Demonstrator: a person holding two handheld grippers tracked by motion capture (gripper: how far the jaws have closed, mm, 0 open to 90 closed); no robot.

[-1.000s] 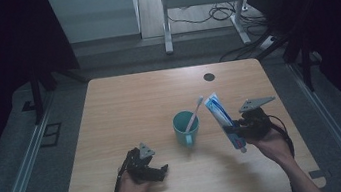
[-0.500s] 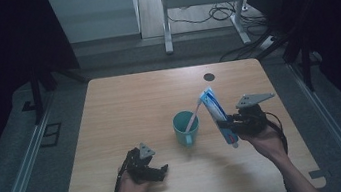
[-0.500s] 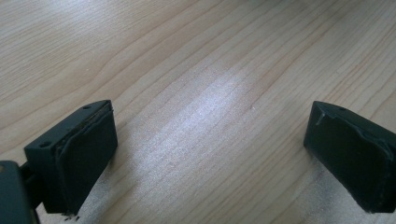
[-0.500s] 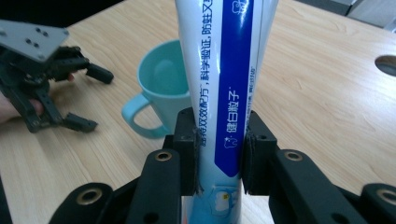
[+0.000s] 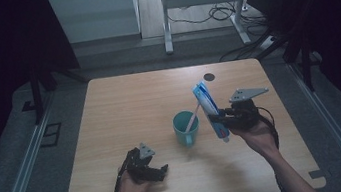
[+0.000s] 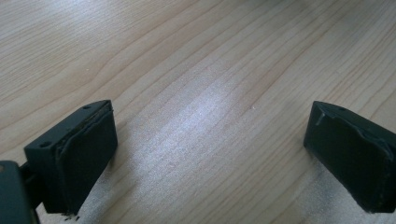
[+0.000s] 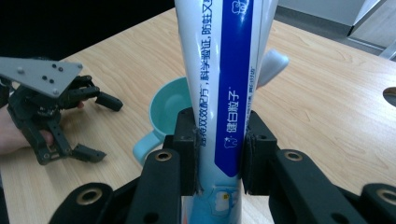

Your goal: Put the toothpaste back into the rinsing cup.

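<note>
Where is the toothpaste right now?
In the high view, the toothpaste tube is held in the right gripper, just right of the teal cup, tilted above the table.

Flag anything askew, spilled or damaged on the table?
Nothing spilled or damaged. The teal cup stands upright with a toothbrush in it. The toothpaste tube is tilted, held off the table by the right gripper. The left gripper rests open on the wood.

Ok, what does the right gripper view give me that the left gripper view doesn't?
The right gripper view alone shows the toothpaste tube clamped between its jaws, the teal cup behind it with a toothbrush in it, and the left gripper resting open on the table. The left gripper view alone shows its own jaws set wide apart with nothing between them. Both show the wooden table.
</note>
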